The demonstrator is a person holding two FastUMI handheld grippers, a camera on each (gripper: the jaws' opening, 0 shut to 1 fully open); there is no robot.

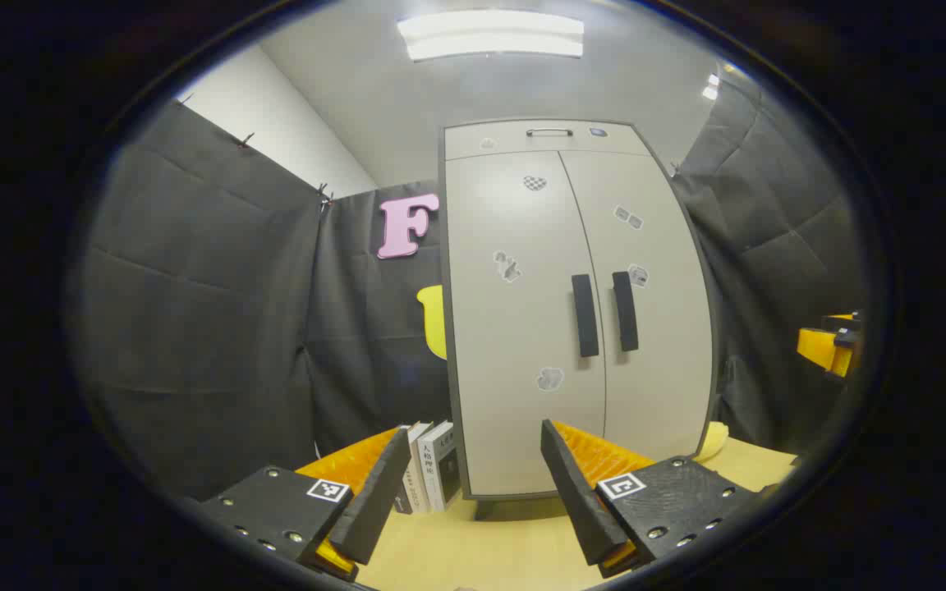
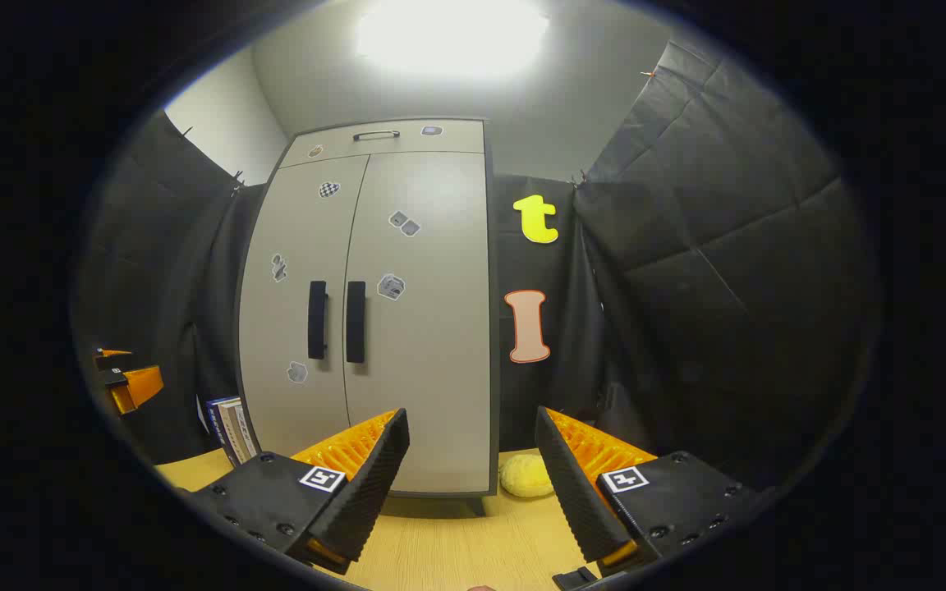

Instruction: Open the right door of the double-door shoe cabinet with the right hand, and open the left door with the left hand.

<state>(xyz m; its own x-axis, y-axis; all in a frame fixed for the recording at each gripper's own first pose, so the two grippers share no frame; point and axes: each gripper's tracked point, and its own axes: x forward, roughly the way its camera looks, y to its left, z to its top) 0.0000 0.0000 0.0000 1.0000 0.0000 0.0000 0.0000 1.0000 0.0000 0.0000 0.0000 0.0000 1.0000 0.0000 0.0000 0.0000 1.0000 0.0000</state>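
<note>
A pale grey double-door shoe cabinet (image 1: 522,328) stands on the wooden table, both doors closed. Two upright dark handles sit side by side at mid height: the left door handle (image 1: 585,315) and the right door handle (image 1: 625,311). In the right gripper view the same cabinet (image 2: 432,328) shows its left handle (image 2: 317,319) and right handle (image 2: 355,322). My left gripper (image 1: 465,480) is open, well short of the cabinet front. My right gripper (image 2: 473,476) is open too, aimed at the cabinet's right edge. The right gripper (image 1: 830,345) appears far right in the left gripper view, the left gripper (image 2: 124,382) far left in the right one.
Several books (image 1: 428,476) stand upright against the cabinet's left side. A yellow soft ball (image 2: 526,476) lies on the table (image 2: 456,542) by the cabinet's right corner. Black cloth walls close in on both sides. A drawer with a handle (image 1: 548,132) tops the cabinet.
</note>
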